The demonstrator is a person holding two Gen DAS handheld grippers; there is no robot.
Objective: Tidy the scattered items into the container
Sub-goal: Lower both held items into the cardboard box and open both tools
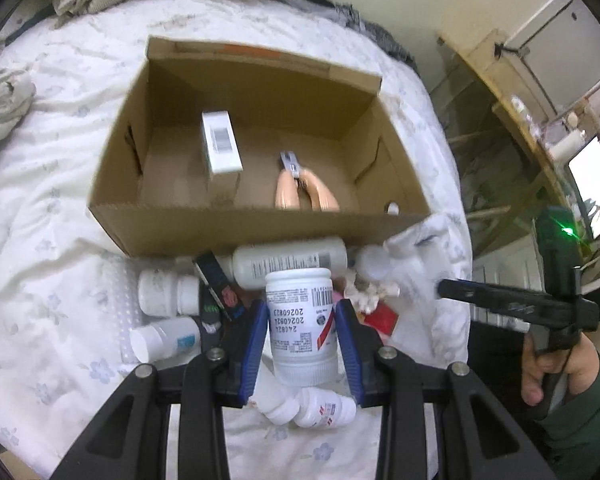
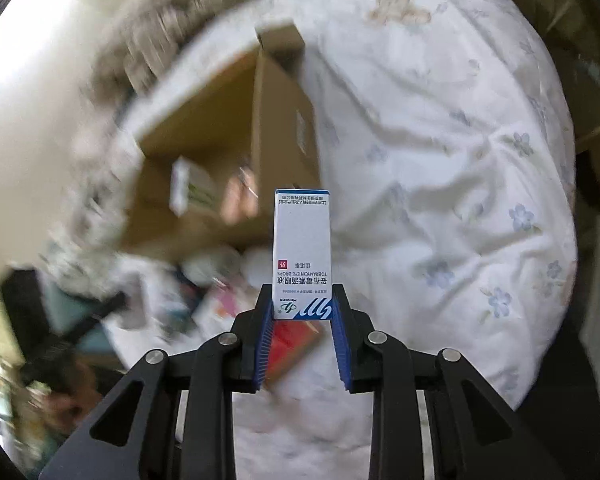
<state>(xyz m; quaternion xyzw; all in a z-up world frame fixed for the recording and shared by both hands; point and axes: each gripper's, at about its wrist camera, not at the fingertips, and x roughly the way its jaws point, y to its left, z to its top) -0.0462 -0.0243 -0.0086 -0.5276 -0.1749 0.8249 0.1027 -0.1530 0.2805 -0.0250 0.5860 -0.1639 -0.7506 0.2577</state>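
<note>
An open cardboard box point(image 1: 260, 232) sits on the bed, holding a white carton point(image 1: 221, 142) and peach-handled pliers point(image 1: 304, 190). My left gripper point(image 1: 301, 322) is shut on a white jar point(image 1: 301, 322) with a barcode label, held just in front of the box. More white bottles point(image 1: 168, 294) and small packets lie in a heap below it. My right gripper point(image 2: 302, 310) is shut on a white and blue eye-drops carton point(image 2: 302, 252), raised to the right of the box point(image 2: 284, 120). The right wrist view is blurred.
The white floral quilt point(image 1: 48, 200) covers the bed, with crumpled cloth point(image 1: 4, 108) at the left and back. A person's hand in a green sleeve point(image 1: 560, 376) holds the other gripper at the right. A wooden shelf unit point(image 1: 512, 128) and a lit screen point(image 1: 592, 188) stand beyond the bed.
</note>
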